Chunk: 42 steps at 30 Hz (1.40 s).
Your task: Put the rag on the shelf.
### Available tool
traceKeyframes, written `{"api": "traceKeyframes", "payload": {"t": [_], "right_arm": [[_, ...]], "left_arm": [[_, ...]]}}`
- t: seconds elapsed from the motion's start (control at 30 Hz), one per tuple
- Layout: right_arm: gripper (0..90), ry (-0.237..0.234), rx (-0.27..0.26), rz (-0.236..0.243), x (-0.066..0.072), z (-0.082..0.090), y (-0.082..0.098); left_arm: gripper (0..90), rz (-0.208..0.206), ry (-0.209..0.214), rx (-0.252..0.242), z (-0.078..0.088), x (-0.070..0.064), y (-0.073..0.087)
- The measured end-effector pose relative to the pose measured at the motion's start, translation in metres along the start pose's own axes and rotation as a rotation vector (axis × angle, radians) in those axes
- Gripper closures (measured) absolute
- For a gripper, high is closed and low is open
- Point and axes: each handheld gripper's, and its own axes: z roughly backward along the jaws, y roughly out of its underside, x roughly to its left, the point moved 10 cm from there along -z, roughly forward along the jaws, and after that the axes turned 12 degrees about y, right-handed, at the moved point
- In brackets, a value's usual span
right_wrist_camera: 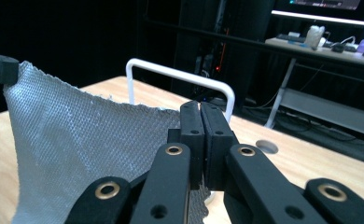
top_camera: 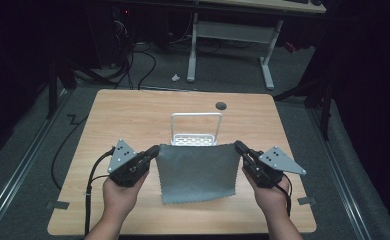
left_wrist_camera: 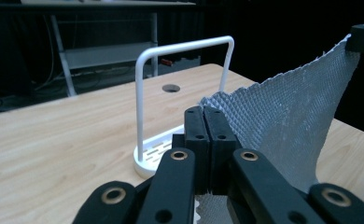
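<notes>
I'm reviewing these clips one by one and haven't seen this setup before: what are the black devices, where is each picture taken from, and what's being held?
A person holds a hand-operated two-jaw gripper in each hand: the left gripper and the right gripper. The high view looks down on a wooden table. The other two pictures come from cameras riding on each gripper, looking along its black jaws. Both grippers are shut on the upper corners of a grey cloth, holding it stretched between them. Behind it stands a white rack with a tall hoop handle.
</notes>
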Motion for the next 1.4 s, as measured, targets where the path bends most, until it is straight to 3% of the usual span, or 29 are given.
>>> {"api": "traceKeyframes", "payload": {"t": [0.4,0.63,0.83,1.13,1.3,1.4], "right_arm": [[89.5,0.029,-0.039,-0.037,-0.011,-0.011,-0.020],[89.5,0.053,-0.059,-0.056,-0.017,-0.022,-0.033],[89.6,0.074,-0.074,-0.066,-0.025,-0.036,-0.047],[89.6,0.098,-0.067,-0.060,-0.034,-0.065,-0.056],[89.5,0.098,-0.065,-0.070,-0.038,-0.084,-0.062],[89.5,0.102,-0.049,-0.064,-0.041,-0.098,-0.063]], "left_arm": [[89.2,-0.035,-0.023,-0.048,-0.004,0.010,-0.035],[89.2,-0.025,-0.036,-0.078,-0.011,0.020,-0.052],[89.2,-0.038,-0.060,-0.070,-0.021,0.033,-0.063],[89.2,-0.046,-0.098,-0.069,-0.035,0.056,-0.077],[89.2,-0.037,-0.122,-0.075,-0.047,0.077,-0.087],[89.3,-0.035,-0.148,-0.046,-0.058,0.091,-0.087]]}}
